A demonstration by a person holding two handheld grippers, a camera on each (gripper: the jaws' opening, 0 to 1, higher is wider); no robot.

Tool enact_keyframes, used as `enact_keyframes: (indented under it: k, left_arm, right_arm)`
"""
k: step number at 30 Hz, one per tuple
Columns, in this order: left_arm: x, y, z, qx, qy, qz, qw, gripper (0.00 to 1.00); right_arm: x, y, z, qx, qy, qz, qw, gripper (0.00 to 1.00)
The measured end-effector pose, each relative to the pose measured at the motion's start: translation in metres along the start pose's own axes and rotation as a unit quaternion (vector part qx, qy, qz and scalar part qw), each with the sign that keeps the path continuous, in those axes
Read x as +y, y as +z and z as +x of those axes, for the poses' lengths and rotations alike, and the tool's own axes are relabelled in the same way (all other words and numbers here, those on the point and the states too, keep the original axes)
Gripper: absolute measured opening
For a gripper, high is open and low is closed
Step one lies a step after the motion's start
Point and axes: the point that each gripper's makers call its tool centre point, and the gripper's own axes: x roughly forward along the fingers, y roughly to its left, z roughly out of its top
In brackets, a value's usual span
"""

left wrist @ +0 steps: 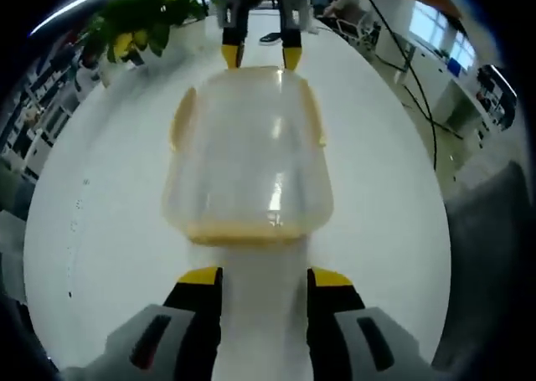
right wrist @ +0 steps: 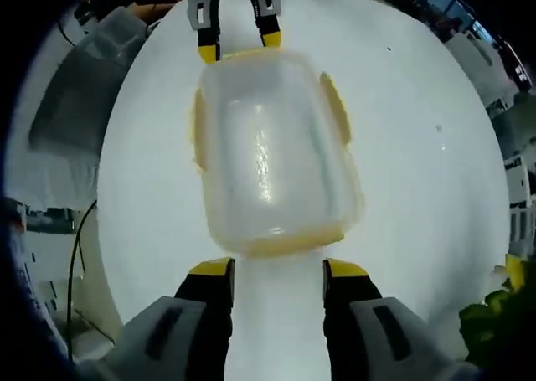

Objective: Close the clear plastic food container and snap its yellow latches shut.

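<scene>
A clear rectangular plastic container with yellow latches (left wrist: 249,159) sits lidded on the round white table (left wrist: 109,230). The left gripper (left wrist: 264,282) and right gripper (right wrist: 277,272) face it from opposite ends, jaws spread wide, holding nothing.

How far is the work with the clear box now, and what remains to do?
Done: the lid already sits on the clear container, on the white table. In hand: nothing is gripped; the left gripper and the right gripper are open at opposite ends. Left: the yellow latches on the sides seem to stand out, so they probably need pressing down.

Clear container (left wrist: 248,159), yellow latches (left wrist: 182,117), white table (left wrist: 109,197)
</scene>
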Motion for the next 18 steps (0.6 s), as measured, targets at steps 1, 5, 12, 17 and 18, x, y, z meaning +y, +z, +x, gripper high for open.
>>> enact_keyframes:
  k: [1, 5, 12, 17, 18]
  left_arm:
    - [0.001, -0.002, -0.001, 0.001, 0.003, -0.009, 1.0000, 0.34]
    - [0.016, -0.007, -0.016, -0.013, 0.034, -0.093, 0.9950, 0.33]
    - [0.017, 0.030, -0.052, -0.218, -0.048, -0.361, 0.9056, 0.33]
    - [0.018, 0.034, -0.051, -0.279, -0.098, -0.536, 0.7911, 0.33]
    - [0.017, 0.037, -0.051, -0.288, -0.109, -0.555, 0.7724, 0.32]
  right_arm:
    - [0.003, -0.005, 0.003, 0.006, -0.001, -0.002, 1.0000, 0.37]
    - [0.006, -0.020, 0.005, 0.018, -0.008, 0.031, 0.9993, 0.36]
    - [-0.051, -0.011, -0.037, -0.089, -0.145, 0.233, 0.9573, 0.31]
    - [-0.050, 0.027, -0.057, -0.272, -0.038, 0.496, 0.8242, 0.29]
    - [-0.046, 0.032, -0.057, -0.288, -0.006, 0.528, 0.7993, 0.27]
